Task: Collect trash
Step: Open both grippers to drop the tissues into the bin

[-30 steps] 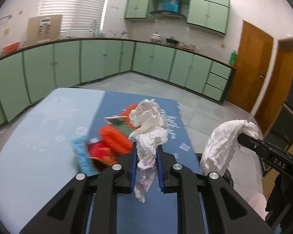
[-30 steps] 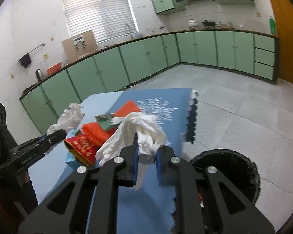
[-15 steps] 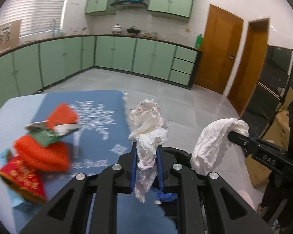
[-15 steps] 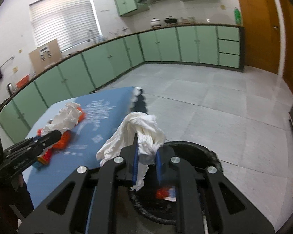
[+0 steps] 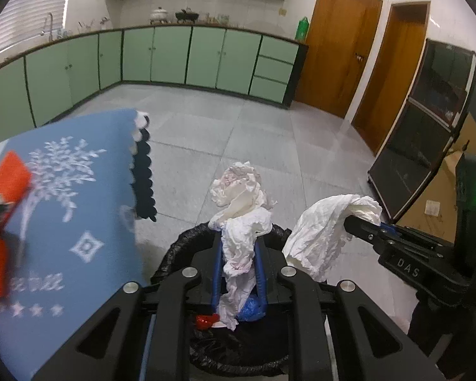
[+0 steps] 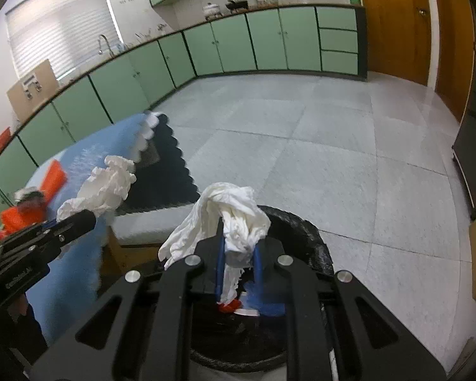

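Left gripper [image 5: 238,266] first: its blue-padded jaws are pinched tight on a crumpled white tissue with faint pink stains [image 5: 241,219], the wad bulging above the fingertips and a tail hanging down between them. The right gripper [image 6: 239,254] is clamped the same way on a second crumpled white tissue [image 6: 228,216], which spills over the left side of its jaws.

Both grippers point steeply down, side by side, and right beneath them sits the round bin lined with a black plastic bag [image 6: 307,238]. In the left wrist view the bin's rim [image 5: 181,244] curves just under the fingertips, with each tissue hanging over the opening. Inside the bin there is a red scrap [image 5: 206,321] and a blue crumpled piece [image 5: 252,308] at the bottom.

Just to the left of the bin stands the table covered by a blue cloth with white snowflake and tree print [image 5: 66,228], its scalloped edge hanging down. On the cloth lie orange-red wrappers [image 5: 8,177], blurred, well apart from both grippers.

Beyond that, grey tiled floor [image 6: 333,146], a run of pale green kitchen cabinets [image 5: 206,60] along the walls, and brown wooden doors [image 5: 339,54] at the right.
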Tool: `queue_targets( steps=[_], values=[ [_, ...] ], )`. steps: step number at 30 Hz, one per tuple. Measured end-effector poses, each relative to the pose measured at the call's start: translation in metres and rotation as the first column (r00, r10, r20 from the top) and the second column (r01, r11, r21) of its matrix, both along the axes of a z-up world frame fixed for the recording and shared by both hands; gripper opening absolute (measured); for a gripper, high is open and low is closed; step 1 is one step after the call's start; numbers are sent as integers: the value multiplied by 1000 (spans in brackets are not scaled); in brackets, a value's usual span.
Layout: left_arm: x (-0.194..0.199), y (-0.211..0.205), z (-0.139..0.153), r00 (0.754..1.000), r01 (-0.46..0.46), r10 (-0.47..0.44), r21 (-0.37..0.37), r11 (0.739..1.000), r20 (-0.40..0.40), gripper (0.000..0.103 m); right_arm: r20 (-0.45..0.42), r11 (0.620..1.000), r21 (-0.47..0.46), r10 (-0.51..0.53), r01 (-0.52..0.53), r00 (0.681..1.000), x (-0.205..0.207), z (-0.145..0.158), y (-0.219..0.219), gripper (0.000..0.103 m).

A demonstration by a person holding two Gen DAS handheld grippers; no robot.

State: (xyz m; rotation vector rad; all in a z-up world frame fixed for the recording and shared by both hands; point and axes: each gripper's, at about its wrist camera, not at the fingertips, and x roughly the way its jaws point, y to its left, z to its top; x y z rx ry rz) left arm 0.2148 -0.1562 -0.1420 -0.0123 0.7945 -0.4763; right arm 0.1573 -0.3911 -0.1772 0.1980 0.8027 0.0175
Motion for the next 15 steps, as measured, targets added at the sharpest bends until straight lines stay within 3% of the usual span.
queue_targets(
  steps=[3,6,8,10,12,15],
  values=[
    [11,-12,-11,1000,19,-18,8,1000,-25,20,-27,1000,6,-15,15,1000,9,-13,-6,17],
    [19,-18,-14,999,30,-30,0,1000,-39,32,-47,999,30,-22,24,999,14,-19,-12,21],
    [20,-20,-14,998,43,-43,-9,999,-37,40,-51,999,36,-33,35,998,18,-19,-15,36],
    [19,-20,-11,998,47,-48,-7,999,-28,47,-41,999,26,-43,44,998,16,-17,-15,44],
    [17,-17,-7,999,44,-45,-11,999,-23,48,-36,999,19,-45,45,998,15,-14,-15,46],
    [16,-4,2,1000,20,-21,-35,999,-21,48,-23,997,36,-61,62,998,10,-6,-15,58]
  ],
)
